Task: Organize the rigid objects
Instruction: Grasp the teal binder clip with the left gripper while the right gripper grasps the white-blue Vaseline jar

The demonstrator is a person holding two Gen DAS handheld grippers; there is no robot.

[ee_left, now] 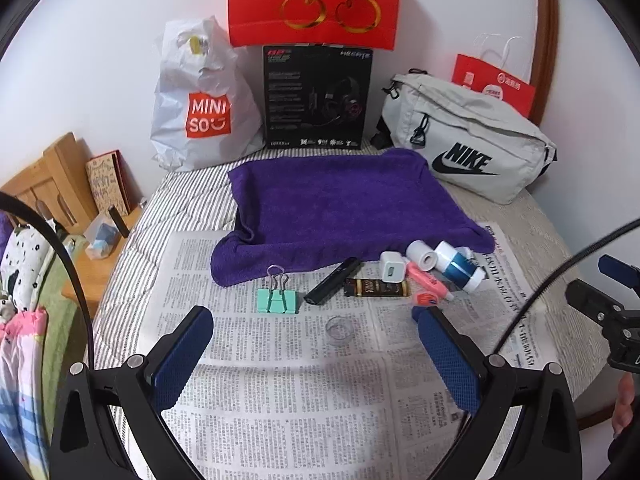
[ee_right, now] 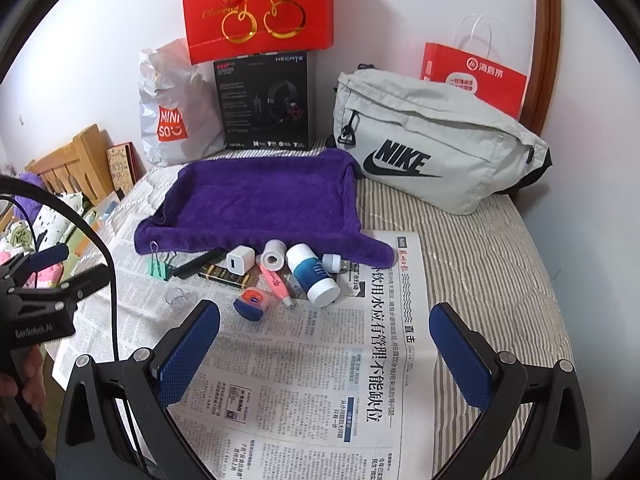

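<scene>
So, the small things sat in a loose cluster on the newspaper, mid-frame in both views, just in front of the purple towel. From the left of the frame in the left wrist view: a green binder clip, a black stick-like thing, a dark bar with gold print, a white charger plug, a pink pen-like thing, a white roll and a white-and-blue bottle lying on its side. A small clear cup stood apart, nearer the camera. An orange-and-blue piece lay at the near edge of the cluster, clearer in the right wrist view.

The left gripper was spread wide, holding nothing, low in frame with the clear cup between its fingers in the picture but apparently not touched. The right gripper was likewise spread and empty over bare newspaper, short of the bottle.

Step, as I judged it: the very start, nothing picked up, towel bare. The towel looked like the likely drop spot, though that was a guess. The next move called for choosing one item, probably the cup or the orange-and-blue piece as nearest, lining the fingers either side and closing gently; the cup looked light and easy to tip.

Behind, upper frame: a white shopping bag, a black headset box, a grey waist bag and red gift bags.
</scene>
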